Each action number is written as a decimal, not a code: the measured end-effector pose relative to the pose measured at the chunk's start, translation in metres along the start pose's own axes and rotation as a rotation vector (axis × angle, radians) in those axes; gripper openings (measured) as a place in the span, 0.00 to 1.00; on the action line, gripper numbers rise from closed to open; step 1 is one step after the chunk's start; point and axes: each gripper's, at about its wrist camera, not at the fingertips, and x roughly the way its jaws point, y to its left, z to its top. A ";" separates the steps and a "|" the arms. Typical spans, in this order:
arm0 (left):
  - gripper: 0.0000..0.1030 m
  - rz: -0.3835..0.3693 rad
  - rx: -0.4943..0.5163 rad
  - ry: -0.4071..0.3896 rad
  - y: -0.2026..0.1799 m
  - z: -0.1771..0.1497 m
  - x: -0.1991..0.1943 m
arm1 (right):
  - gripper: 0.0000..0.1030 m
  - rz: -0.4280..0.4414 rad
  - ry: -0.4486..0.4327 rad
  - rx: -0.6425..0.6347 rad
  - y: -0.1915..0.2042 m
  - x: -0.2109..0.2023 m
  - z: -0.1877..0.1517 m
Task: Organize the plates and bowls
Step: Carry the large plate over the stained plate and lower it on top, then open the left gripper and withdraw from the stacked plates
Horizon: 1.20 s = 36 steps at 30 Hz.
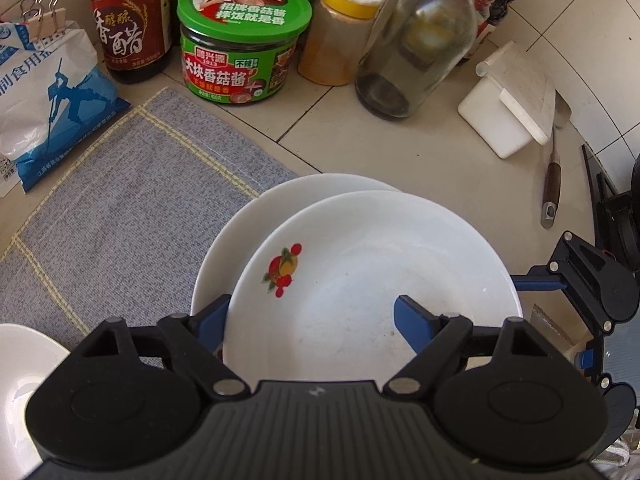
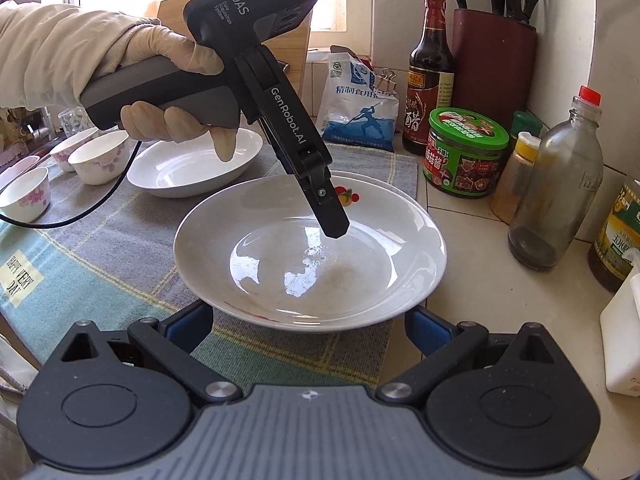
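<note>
**Left wrist view.** Left of the left tongs (image 1: 312,302), a grey placemat (image 1: 132,208) covers the counter. A salt bag (image 1: 48,92), a vinegar bottle (image 1: 128,20) and a green-lidded jar (image 1: 240,40) stand well beyond the tips. The jaws stand apart and clamp nothing. The left finger lies outside the left rim of the fruit-printed plate (image 1: 360,264), and the right finger lies over its well. This plate overlaps a plain white plate (image 1: 240,232) beneath it, sitting further right than the plain one.

**Right wrist view.** Far left of the right tongs (image 2: 308,312), small flowered bowls (image 2: 100,156) and a deep white dish (image 2: 196,164) rest on the placemat. A gloved hand (image 2: 172,60) holds the left tongs, whose tip hangs over the fruit-printed plate's well. The right tongs' jaws stand wide apart. The plate's near rim lies between them, apart from both pads. Beyond and to the right stands a clear glass bottle (image 2: 556,184).
</note>
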 end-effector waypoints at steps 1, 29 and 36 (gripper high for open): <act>0.82 0.000 -0.002 0.000 0.000 -0.001 -0.001 | 1.00 0.001 0.000 0.000 0.000 0.000 0.000; 0.85 0.098 -0.037 -0.197 -0.006 -0.035 -0.047 | 1.00 -0.043 -0.002 -0.020 0.013 -0.009 0.006; 0.87 0.222 -0.038 -0.354 -0.031 -0.083 -0.070 | 1.00 -0.100 -0.014 0.014 0.017 -0.015 0.012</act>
